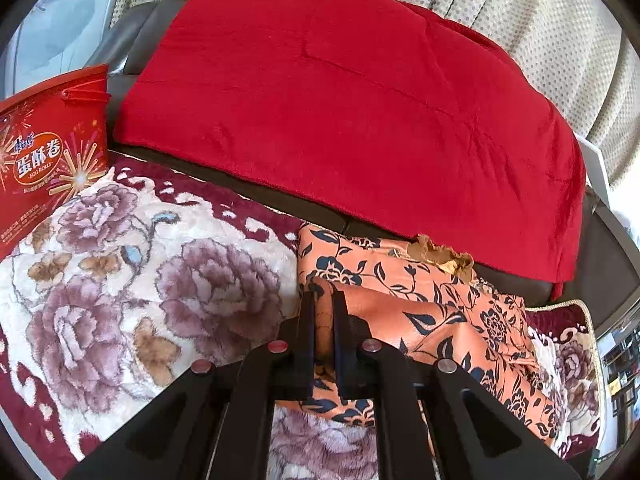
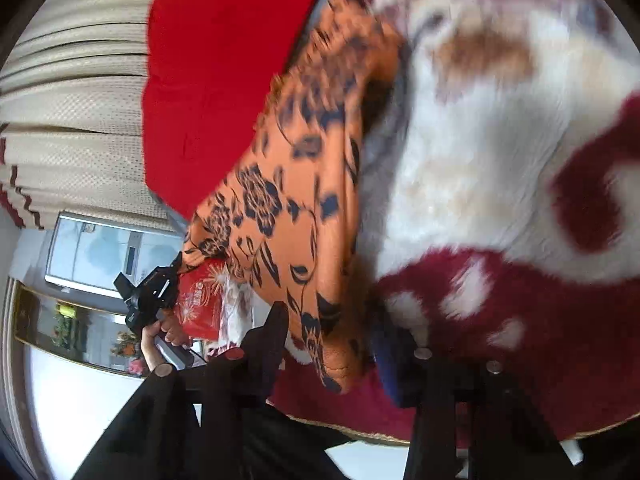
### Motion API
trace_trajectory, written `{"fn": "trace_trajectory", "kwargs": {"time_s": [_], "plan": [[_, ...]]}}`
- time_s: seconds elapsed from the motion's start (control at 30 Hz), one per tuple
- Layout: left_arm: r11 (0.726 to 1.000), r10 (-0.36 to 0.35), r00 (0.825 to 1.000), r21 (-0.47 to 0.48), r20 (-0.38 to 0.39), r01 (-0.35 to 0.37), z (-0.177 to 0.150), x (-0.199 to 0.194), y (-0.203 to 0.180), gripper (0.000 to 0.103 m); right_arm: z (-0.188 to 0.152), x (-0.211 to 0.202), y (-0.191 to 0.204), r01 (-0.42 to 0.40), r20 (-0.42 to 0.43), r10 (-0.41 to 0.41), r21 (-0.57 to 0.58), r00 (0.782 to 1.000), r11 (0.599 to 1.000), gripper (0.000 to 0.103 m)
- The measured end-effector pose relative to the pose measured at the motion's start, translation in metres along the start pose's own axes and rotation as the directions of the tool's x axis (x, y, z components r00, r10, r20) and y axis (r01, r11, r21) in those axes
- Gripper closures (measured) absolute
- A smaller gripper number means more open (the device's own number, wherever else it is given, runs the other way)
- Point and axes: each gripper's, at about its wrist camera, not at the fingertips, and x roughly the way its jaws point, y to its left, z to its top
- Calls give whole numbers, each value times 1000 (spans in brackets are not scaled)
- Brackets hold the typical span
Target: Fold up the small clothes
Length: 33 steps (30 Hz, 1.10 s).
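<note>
While the left hand-held gripper (image 1: 323,300) is clamped on a fold of the orange, dark-flowered satin garment (image 1: 432,304), that corner should be kept pinned to the plush floral blanket (image 1: 120,280). The right hand-held gripper (image 2: 340,332) stands partly open with the garment's edge between its fingers, seemingly ungripped; the edge should be laid flat and square.

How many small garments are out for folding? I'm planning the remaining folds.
1: the orange floral garment lies on the floral blanket, pinched by the left gripper. Others may be hidden outside view.

A plush blanket (image 1: 120,280) of cream pile with mauve peonies and a maroon border covers the seat. Behind it a bright red fleece throw (image 1: 340,100) drapes over the dark sofa back (image 1: 132,40). A red egg-roll gift box (image 1: 48,152) (firework print) stands at left, before beige dotted curtains (image 1: 540,28)
</note>
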Motion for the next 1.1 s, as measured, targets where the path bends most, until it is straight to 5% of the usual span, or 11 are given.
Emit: {"fn": "trace_trajectory", "kwargs": {"time_s": [0.07, 0.1, 0.6, 0.93, 1.1], "plan": [[1000, 2, 1000, 2, 1, -3, -1, -2, 0, 96, -3, 8, 0, -12, -17, 12, 7, 1000, 1000, 68], [1000, 3, 1000, 2, 2, -3, -1, -3, 1, 96, -4, 8, 3, 22, 0, -22, -21, 1000, 1000, 97], [1000, 17, 1000, 5, 16, -17, 2, -7, 8, 96, 11, -13, -35, -203, 71, 192, 229, 979, 952, 97], [997, 30, 999, 65, 34, -32, -14, -21, 8, 96, 28, -19, -10, -166, 46, 162, 108, 986, 980, 97], [998, -10, 997, 63, 73, 5, 28, -13, -3, 96, 79, -26, 35, -188, 68, 190, -44, 979, 981, 98]]}}
